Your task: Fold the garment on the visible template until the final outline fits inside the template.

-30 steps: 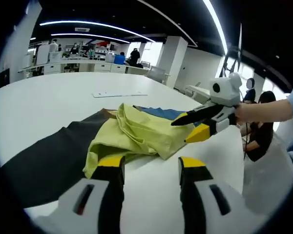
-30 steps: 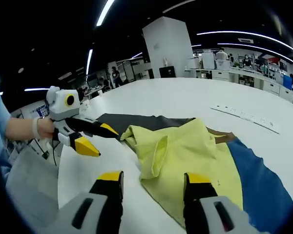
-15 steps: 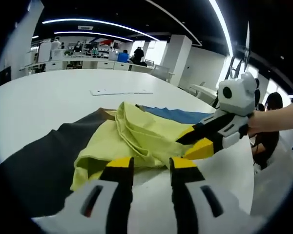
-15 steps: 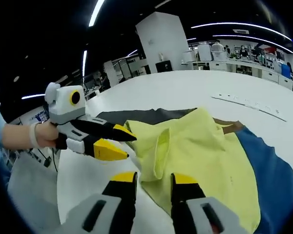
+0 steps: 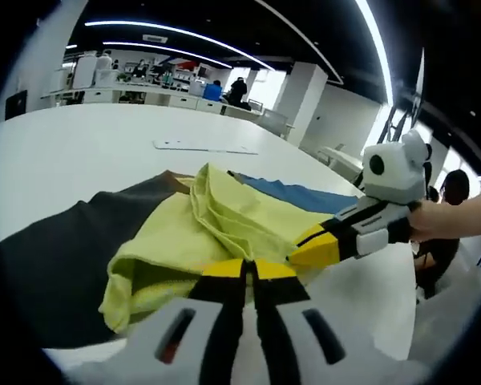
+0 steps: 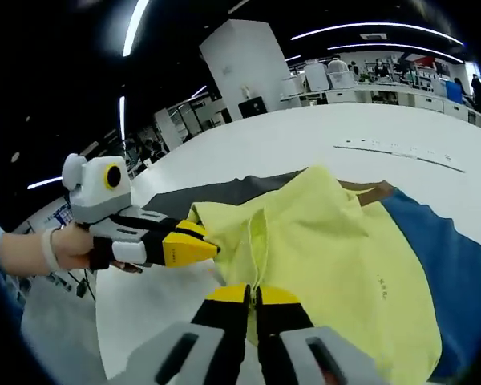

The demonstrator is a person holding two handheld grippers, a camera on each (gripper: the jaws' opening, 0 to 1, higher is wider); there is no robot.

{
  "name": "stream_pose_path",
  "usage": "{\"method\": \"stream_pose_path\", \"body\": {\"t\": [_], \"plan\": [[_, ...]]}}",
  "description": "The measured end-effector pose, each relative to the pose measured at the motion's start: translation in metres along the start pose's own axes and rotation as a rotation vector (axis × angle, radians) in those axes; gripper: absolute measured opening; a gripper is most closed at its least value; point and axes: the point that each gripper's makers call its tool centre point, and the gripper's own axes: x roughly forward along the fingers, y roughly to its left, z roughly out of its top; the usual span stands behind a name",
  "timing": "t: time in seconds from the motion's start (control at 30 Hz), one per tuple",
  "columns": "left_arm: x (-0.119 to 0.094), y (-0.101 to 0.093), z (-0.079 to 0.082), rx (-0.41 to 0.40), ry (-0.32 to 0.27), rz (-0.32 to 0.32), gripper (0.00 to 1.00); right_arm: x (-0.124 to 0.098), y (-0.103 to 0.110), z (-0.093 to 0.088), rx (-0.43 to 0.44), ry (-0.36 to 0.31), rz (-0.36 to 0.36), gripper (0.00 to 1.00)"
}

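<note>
Both tongs are down at the near edge of the yellow garment (image 5: 216,233), w/ their yellow tips side by side. Left gripper (image 5: 247,269): jaws pressed together, pinching the garment's hem right in front of it. Right gripper (image 6: 252,293): jaws likewise closed, nipping the hem (a fold of cloth runs up from its tips). In the left gripper view the right gripper (image 5: 314,245) comes in from the right, tips touching the cloth just beside the left one's tips. The garment lies crumpled on the white table (image 5: 72,148), spread ahead of both tongs; beyond and under it lie a dark panel (image 5: 44,257) on the left gripper's side & a blue panel (image 6: 445,265) on the right's.
</note>
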Motion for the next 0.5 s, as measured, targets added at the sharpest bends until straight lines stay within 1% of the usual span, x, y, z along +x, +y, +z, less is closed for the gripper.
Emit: {"method": "stream_pose_path", "body": {"t": [0.13, 0.23, 0.3, 0.33, 0.37, 0.47, 0.5], "plan": [[-0.008, -0.002, 0.002, -0.010, -0.004, -0.010, 0.00, -0.011, 0.007, 0.001, -0.026, 0.000, 0.018, 0.00], [-0.018, -0.005, 0.009, 0.006, -0.024, -0.013, 0.00, -0.020, 0.012, 0.003, -0.049, -0.005, 0.020, 0.00], [-0.027, -0.006, 0.014, 0.018, -0.039, -0.017, 0.00, -0.029, 0.016, 0.006, -0.054, -0.015, 0.026, 0.00], [-0.034, -0.009, 0.017, 0.025, -0.050, -0.028, 0.00, -0.036, 0.019, 0.008, -0.058, -0.023, 0.029, 0.00], [-0.038, -0.009, 0.019, 0.030, -0.060, -0.024, 0.00, -0.041, 0.020, 0.009, -0.060, -0.026, 0.029, 0.00], [-0.055, -0.011, 0.021, 0.043, -0.076, -0.021, 0.00, -0.060, 0.026, 0.008, -0.085, -0.026, 0.028, 0.00], [-0.062, -0.012, 0.021, 0.062, -0.082, -0.017, 0.00, -0.065, 0.026, 0.007, -0.087, -0.025, 0.026, 0.00]]}}
